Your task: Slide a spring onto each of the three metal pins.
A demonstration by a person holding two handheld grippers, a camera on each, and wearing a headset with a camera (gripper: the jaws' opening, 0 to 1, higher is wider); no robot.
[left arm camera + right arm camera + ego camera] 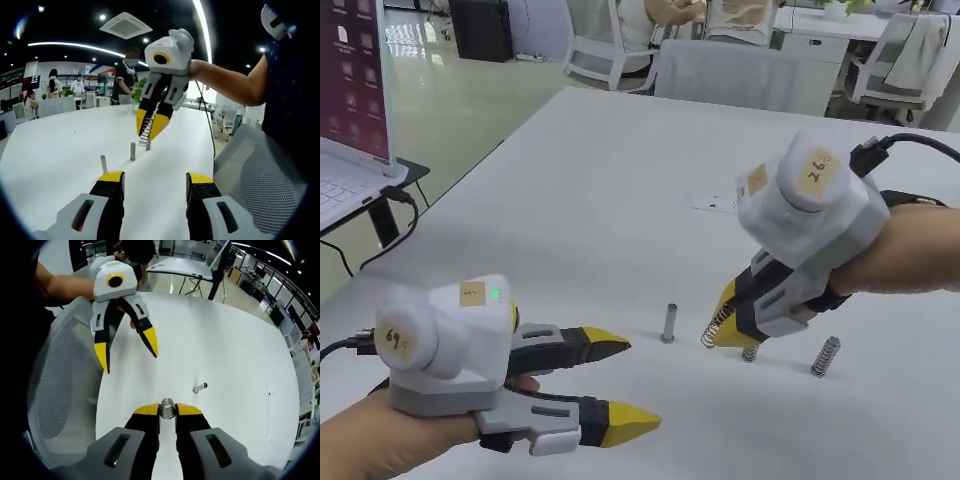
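My right gripper (724,331) is shut on a steel spring (715,327), tilted down just above the white table (570,200). Its own view has the spring (167,408) end-on between the jaws. A bare metal pin (668,323) stands just left of it. Partly hidden under the right gripper is a second pin (750,353), which seems to carry a spring. Further right, a third pin (826,356) wears a spring. My left gripper (625,385) stands open and holds nothing, near the front edge. From the left gripper view (156,179), the right gripper (151,125) hovers over the pins (133,151).
A laptop (350,100) on a side stand sits at the far left, with a cable hanging below it. A small white label (715,204) lies on the table behind the pins. Chairs (740,70) and seated people line the far edge.
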